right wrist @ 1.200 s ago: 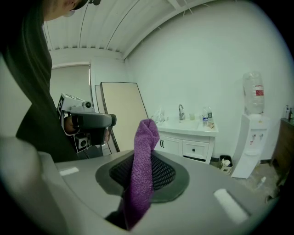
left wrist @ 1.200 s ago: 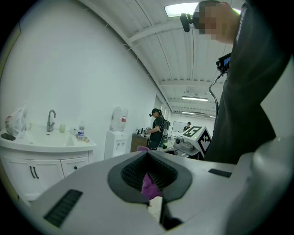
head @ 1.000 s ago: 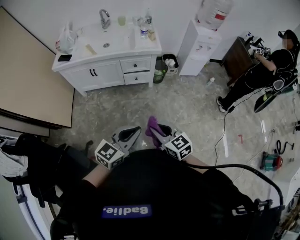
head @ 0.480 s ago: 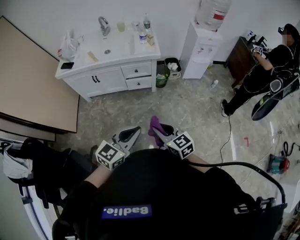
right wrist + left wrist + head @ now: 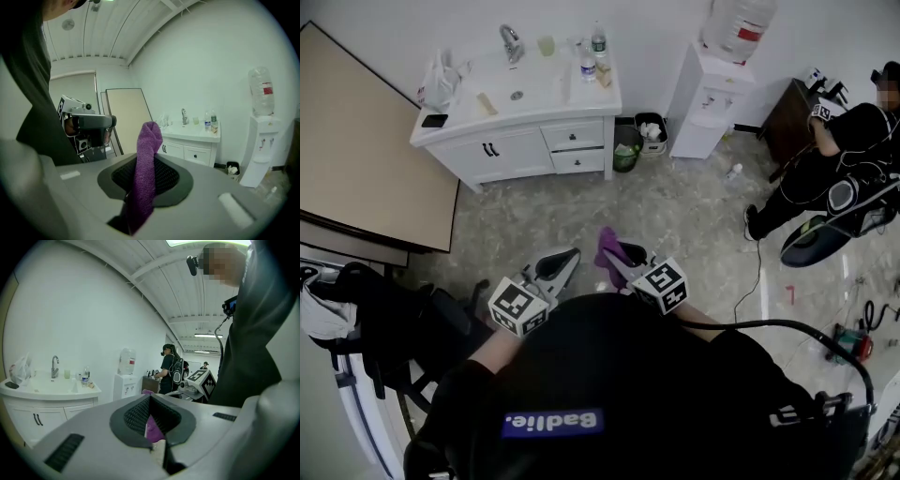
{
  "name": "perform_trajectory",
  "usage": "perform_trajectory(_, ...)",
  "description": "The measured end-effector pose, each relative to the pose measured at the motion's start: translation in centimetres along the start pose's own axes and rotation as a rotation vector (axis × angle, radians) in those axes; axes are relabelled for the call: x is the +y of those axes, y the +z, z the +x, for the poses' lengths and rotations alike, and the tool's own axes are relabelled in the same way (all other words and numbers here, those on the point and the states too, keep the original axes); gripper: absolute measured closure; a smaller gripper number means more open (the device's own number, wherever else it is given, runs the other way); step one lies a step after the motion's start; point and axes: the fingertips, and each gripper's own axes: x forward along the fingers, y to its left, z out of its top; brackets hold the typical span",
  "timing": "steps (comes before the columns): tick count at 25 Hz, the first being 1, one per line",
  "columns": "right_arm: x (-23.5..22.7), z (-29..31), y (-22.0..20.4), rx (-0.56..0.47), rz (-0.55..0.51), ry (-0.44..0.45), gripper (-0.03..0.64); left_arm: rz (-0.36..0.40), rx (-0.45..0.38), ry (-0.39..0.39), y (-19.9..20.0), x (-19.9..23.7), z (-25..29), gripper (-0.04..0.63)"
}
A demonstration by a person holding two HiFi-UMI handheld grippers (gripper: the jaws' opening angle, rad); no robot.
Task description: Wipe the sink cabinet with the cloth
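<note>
- The sink cabinet [image 5: 525, 145] sits upper left in the head view, well apart from both grippers.
- Left gripper [image 5: 563, 260]: jaws together, holding nothing.
- Right gripper [image 5: 623, 263]: jaws clamped on the upright purple cloth [image 5: 607, 246], lower right of the cabinet.

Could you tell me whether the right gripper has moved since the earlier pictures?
No, not noticeably: the right gripper, shut on the cloth, stays about as far short of the sink cabinet as before.

Right claw [image 5: 139, 199]: clamped on purple cloth [image 5: 147, 145] | cloth: upright, frame centre | sink cabinet [image 5: 193, 151]: right of centre, well behind.
</note>
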Motion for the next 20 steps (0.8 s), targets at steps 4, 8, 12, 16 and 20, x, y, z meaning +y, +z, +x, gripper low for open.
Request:
perform_trajectory(4,-1.9,0.1,-0.2,0.019,0.008,0.004,0.545,-0.008,-0.005,0.004,0.3,0.7,1.6,0.604)
perform_trajectory(8,-3.4,1.4,0.2,0.027,0.007,0.001,0.545,-0.018,-0.018,0.012,0.3,2.5,2.4,0.604)
perform_trajectory(12,-5.1,3.7,0.6,0.050,0.000,-0.018,0.545,-0.038,-0.031,-0.002,0.1,5.6,3.2,0.604)
perform_trajectory(16,-7.1,7.0,1.7,0.069,0.006,-0.066,0.545,-0.045,-0.051,-0.048,0.5,9.9,4.0,0.604)
perform_trajectory(20,-9.2,11.6,3.7,0.074,0.011,-0.125,0.545,-0.052,-0.053,-0.091,1.5,15.7,4.3,0.604)
